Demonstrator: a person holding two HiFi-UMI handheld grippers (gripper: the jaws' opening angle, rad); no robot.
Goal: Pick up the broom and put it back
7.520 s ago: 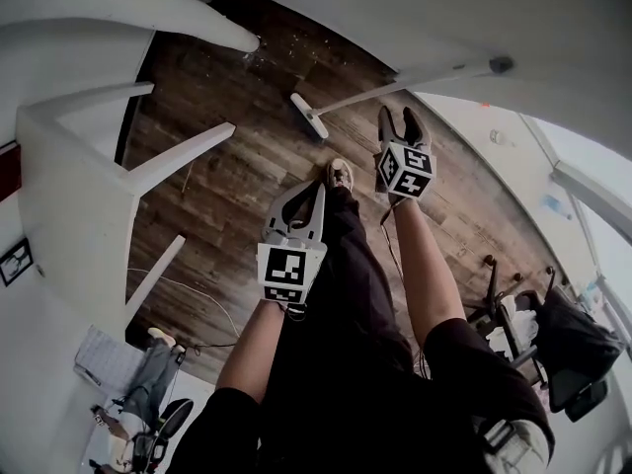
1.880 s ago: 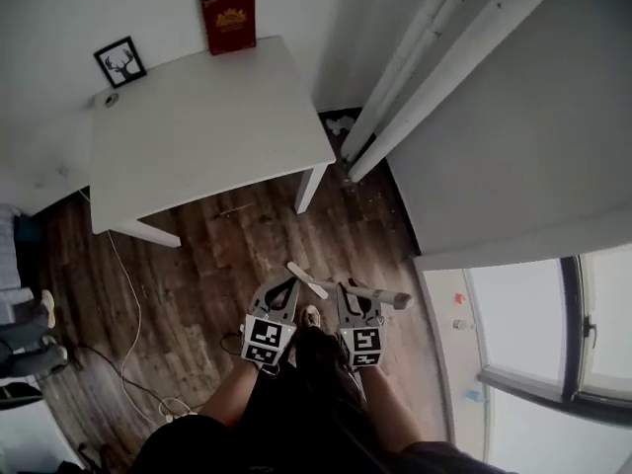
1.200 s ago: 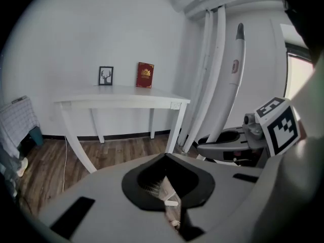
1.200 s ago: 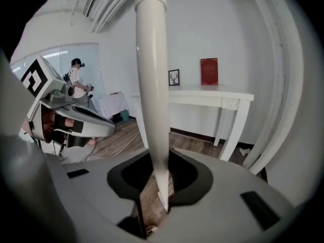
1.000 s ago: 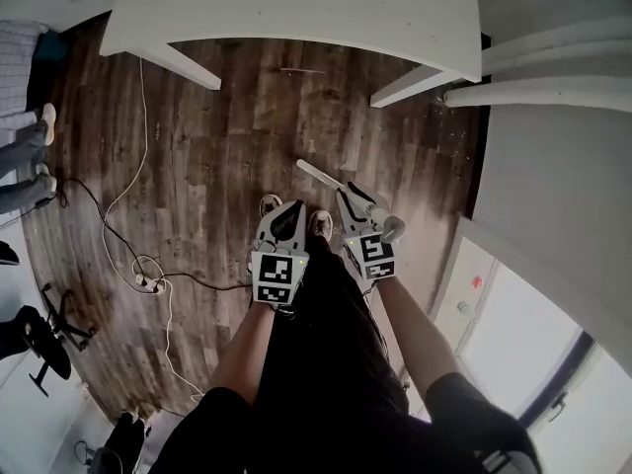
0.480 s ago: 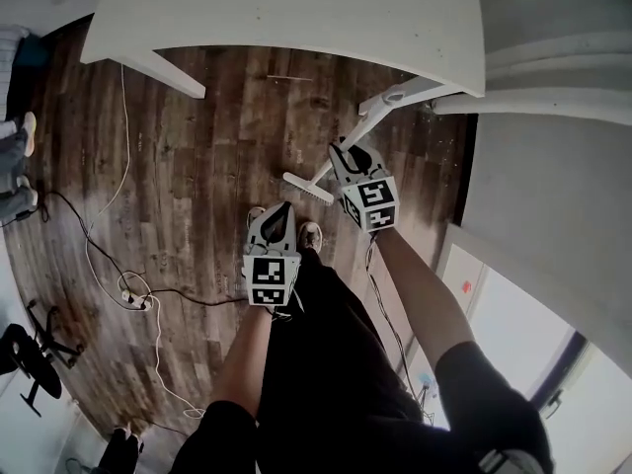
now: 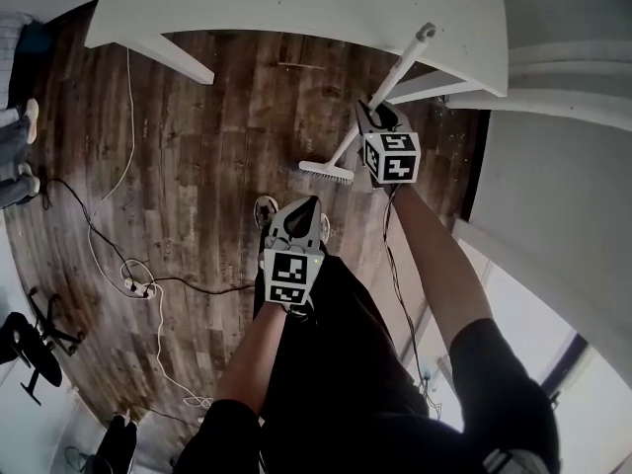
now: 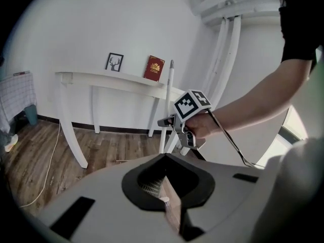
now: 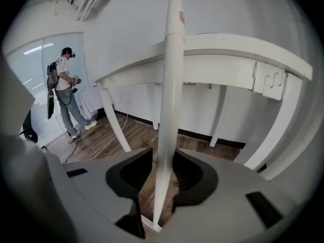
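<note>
The broom (image 7: 380, 97) has a white handle and a flat white head (image 7: 326, 173). My right gripper (image 7: 378, 117) is shut on the handle partway up, and the broom stands nearly upright in front of the white table (image 7: 296, 8). In the right gripper view the handle (image 9: 169, 85) runs up between the jaws of the right gripper (image 9: 162, 178), which press on it. The left gripper view shows the handle (image 8: 170, 85) beside the table's right end. My left gripper (image 7: 304, 205) is lower and nearer to me, jaws together, holding nothing.
A red book (image 8: 155, 68) and a framed picture (image 8: 115, 62) stand on the table (image 8: 111, 77). Cables (image 7: 133, 276) trail over the wood floor at the left. A person (image 9: 63, 85) stands far off. White poles (image 8: 228, 54) rise by the wall.
My right gripper has carried the broom up the picture toward the table, and the handle has swung more upright. My left gripper sank a little.
</note>
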